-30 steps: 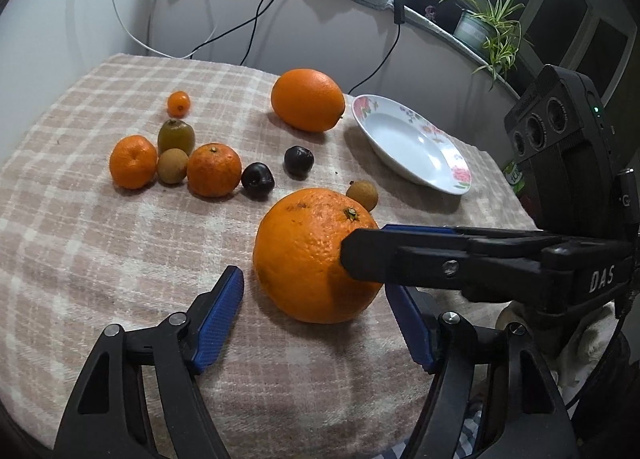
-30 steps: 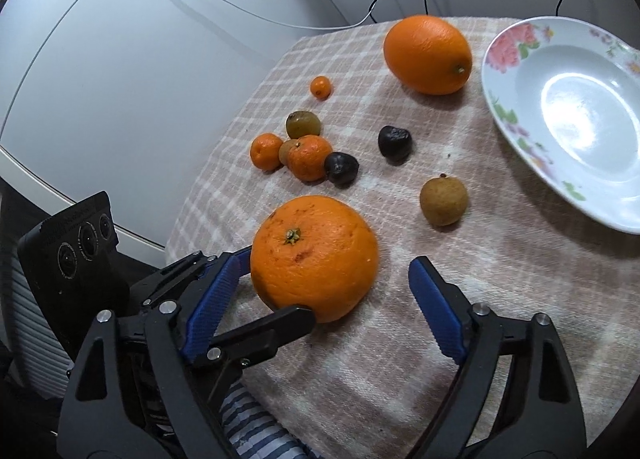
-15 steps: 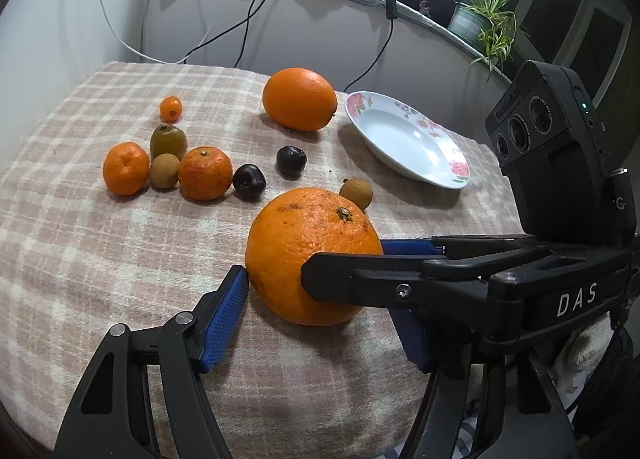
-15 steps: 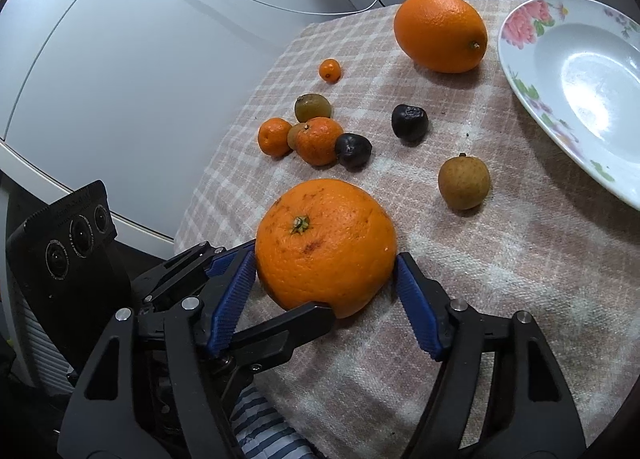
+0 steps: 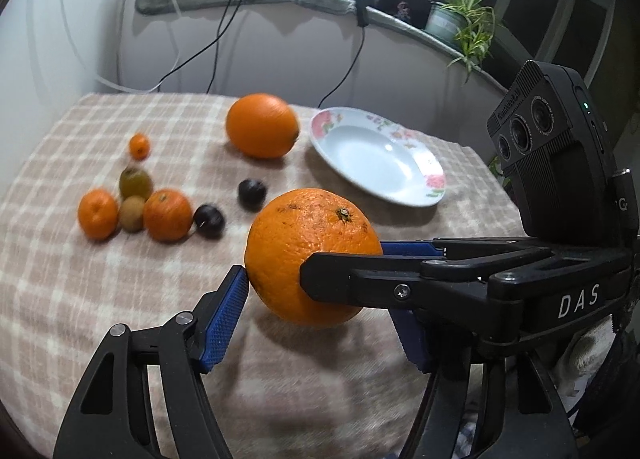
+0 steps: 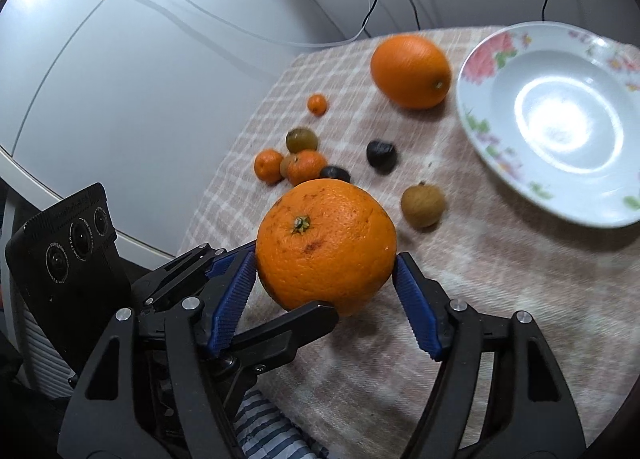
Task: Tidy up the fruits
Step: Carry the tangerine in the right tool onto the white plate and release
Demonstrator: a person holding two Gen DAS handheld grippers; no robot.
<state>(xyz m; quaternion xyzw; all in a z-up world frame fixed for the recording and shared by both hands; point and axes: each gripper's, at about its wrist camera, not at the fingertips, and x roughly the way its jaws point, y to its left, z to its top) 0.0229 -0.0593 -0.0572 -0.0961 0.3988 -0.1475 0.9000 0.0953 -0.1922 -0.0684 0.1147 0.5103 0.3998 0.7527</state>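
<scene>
A big spotted orange (image 5: 312, 255) is held above the checked cloth. Both my grippers clamp it. My left gripper (image 5: 316, 315) has its blue pads (image 5: 224, 323) against its sides. My right gripper (image 6: 326, 291) also presses its blue pads (image 6: 416, 311) on the same orange (image 6: 326, 247). A second big orange (image 5: 262, 125) lies next to a white flowered plate (image 5: 434, 183). The plate is empty and also shows in the right wrist view (image 6: 480, 131).
Two mandarins (image 5: 168, 215), two kiwis (image 5: 135, 183), a tiny orange (image 5: 139, 146) and two dark plums (image 5: 252, 194) lie at left on the cloth. A brown longan (image 6: 423, 199) lies near the plate. Cables hang behind the table. A potted plant (image 5: 460, 23) stands at back right.
Both grippers closed on the big orange and it rose off the cloth. The views tilted up slightly.
</scene>
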